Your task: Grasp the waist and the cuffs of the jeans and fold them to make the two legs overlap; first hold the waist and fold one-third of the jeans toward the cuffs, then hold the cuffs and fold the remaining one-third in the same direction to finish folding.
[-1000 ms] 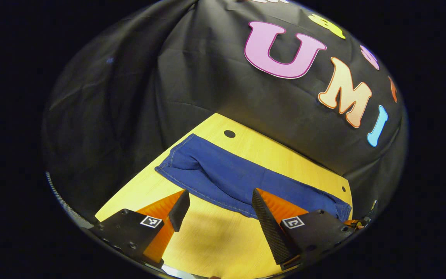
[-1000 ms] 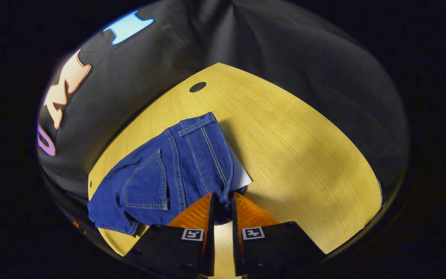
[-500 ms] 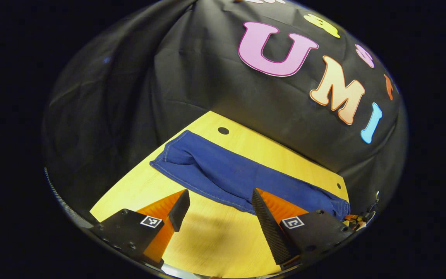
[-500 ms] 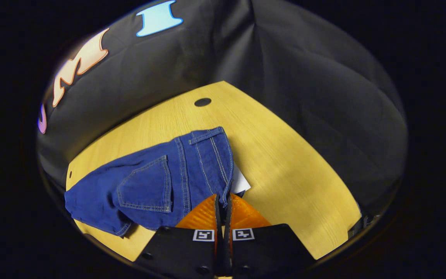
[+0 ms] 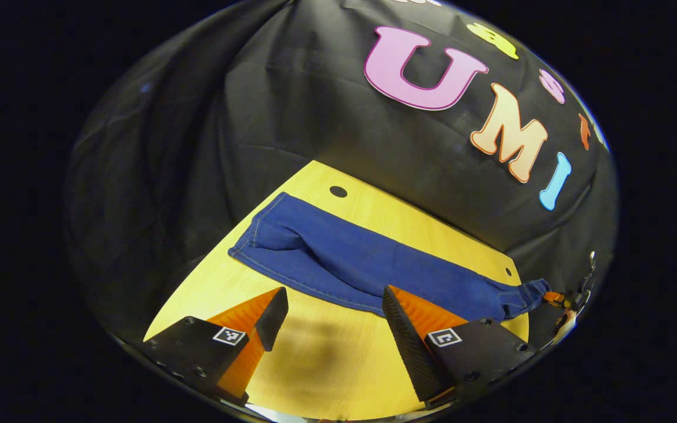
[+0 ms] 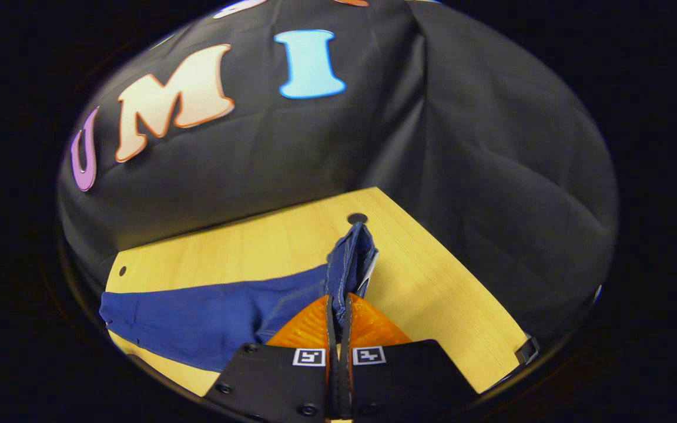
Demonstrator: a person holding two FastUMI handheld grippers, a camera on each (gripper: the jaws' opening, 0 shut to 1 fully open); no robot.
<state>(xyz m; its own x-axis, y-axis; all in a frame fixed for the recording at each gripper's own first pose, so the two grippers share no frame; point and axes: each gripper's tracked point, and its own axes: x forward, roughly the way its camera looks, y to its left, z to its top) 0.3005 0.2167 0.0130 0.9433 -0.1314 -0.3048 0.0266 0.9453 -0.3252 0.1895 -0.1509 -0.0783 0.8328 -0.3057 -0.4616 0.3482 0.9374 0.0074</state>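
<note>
Blue jeans lie lengthwise across the yellow table, legs together. The cuffs rest flat at the far left. My left gripper hovers open over the table just in front of the legs, holding nothing. In the left gripper view, the waist end is bunched and lifted at the far right by the other gripper. In the right gripper view, my right gripper is shut on the waist, which stands up on edge above the table. The legs trail off to the left.
The booth's black cloth wall closes in the table's back and sides. Round holes sit in the tabletop near the far corners, with a smaller hole at the left. Bare wood lies right of the waist.
The right gripper has closed fully on the waist and raised it, so the flat seat panel now stands on edge. The left gripper stays open, almost unmoved.
</note>
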